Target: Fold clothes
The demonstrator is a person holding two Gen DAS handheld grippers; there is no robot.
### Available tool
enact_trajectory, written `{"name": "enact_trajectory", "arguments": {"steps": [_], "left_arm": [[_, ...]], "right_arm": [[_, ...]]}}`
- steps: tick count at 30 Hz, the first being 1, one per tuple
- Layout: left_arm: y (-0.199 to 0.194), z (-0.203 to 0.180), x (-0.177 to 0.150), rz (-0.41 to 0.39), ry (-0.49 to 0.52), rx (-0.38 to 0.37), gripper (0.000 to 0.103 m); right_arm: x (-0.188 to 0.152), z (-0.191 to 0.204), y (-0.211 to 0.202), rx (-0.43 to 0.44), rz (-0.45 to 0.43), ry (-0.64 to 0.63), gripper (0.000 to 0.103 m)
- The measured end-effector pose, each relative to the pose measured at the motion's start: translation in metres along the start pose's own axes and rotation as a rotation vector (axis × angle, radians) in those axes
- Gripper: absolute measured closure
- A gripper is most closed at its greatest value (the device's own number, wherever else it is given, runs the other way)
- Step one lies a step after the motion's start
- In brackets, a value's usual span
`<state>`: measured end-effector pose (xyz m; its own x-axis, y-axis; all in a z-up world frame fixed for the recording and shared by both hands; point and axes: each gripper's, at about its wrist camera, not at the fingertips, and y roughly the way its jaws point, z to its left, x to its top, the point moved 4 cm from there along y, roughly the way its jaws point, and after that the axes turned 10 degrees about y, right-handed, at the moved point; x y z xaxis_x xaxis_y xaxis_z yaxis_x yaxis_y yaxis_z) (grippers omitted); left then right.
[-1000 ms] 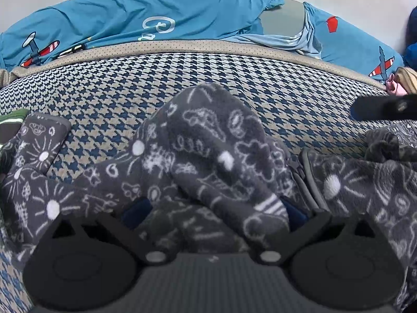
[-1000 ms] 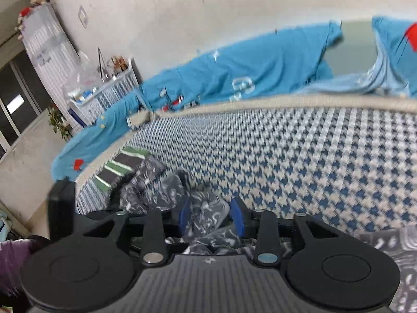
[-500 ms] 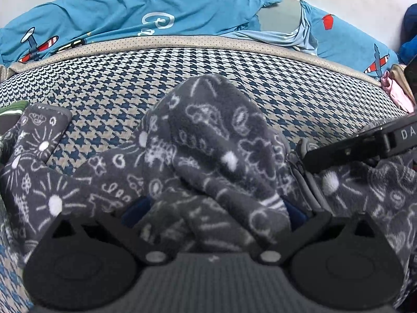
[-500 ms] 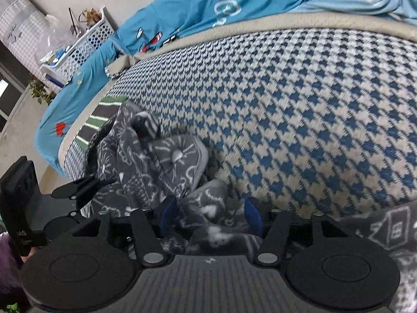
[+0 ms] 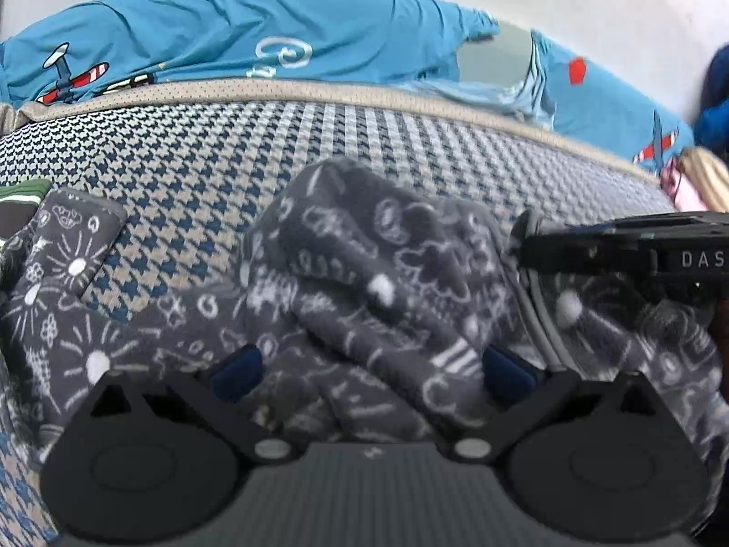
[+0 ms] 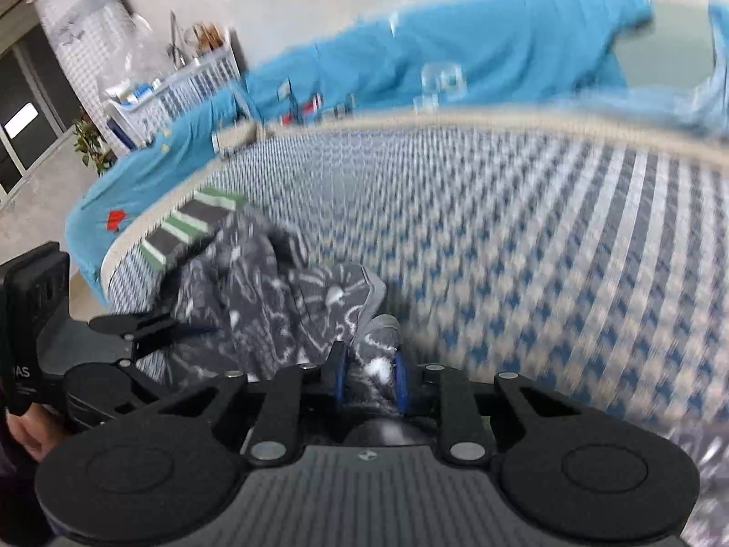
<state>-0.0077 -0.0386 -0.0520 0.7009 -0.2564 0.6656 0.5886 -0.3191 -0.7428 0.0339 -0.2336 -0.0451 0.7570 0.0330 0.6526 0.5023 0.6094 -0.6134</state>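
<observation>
Grey printed fleece garment (image 5: 378, 282) heaped lower centre on houndstooth bed (image 5: 319, 146). My right hand-held gripper (image 6: 370, 376) jaws just closed, now pinching fleece edge. Left hand-held gripper (image 5: 371, 369) wide, fleece bunched between pads; real grip unclear. I judge fold-lift ready.

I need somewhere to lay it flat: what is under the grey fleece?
The grey fleece lies on the checked mat. A striped garment pokes out beside it; anything beneath its folds is hidden.
</observation>
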Motion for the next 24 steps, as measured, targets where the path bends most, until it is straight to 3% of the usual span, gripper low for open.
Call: {"name": "enact_trajectory", "arguments": {"steps": [8,13,20,24], "left_arm": [[-0.001,-0.009,0.025,-0.059,-0.047,-0.013,0.000],[0.010,-0.021,0.040,-0.069,-0.069,-0.002,0.000],[0.025,-0.034,0.042,-0.021,-0.071,0.011,0.000],[0.028,-0.028,0.038,-0.001,-0.117,-0.008,0.000]], "right_arm": [[0.034,0.004,-0.046,-0.110,-0.330,-0.047,0.085],[0.048,0.002,-0.052,-0.225,-0.434,-0.088,0.085],[0.051,-0.013,-0.045,-0.325,-0.409,-0.111,0.086],[0.039,-0.017,-0.037,-0.287,-0.324,-0.119,0.085]]}}
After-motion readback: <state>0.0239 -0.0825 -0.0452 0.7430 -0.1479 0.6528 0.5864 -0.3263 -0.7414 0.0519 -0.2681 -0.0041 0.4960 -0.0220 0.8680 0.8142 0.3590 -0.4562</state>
